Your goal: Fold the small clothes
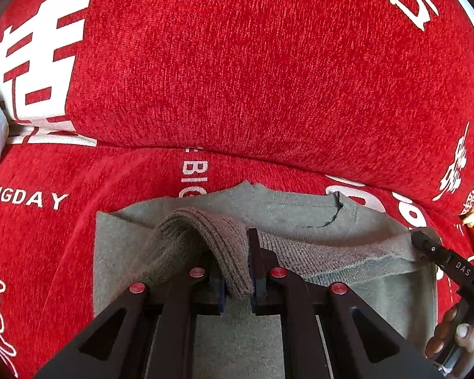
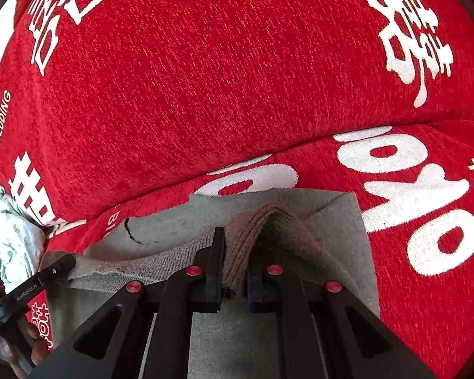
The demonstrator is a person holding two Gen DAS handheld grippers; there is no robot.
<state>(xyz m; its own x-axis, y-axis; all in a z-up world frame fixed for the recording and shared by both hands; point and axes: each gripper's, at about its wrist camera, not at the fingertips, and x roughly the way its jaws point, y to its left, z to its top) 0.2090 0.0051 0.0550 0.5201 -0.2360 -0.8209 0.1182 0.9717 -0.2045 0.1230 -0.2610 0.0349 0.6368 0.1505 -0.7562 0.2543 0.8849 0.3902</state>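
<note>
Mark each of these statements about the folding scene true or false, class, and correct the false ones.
1. Both grippers are clamped on the garment's ribbed edge. True: the left gripper and right gripper each pinch the grey-green sweater.
2. The sweater lies on a blue sheet. False: it lies on a red cover with white lettering.
3. The neckline is visible. True.
4. The right gripper holds nothing. False: knit fabric sits between its jaws.
</note>
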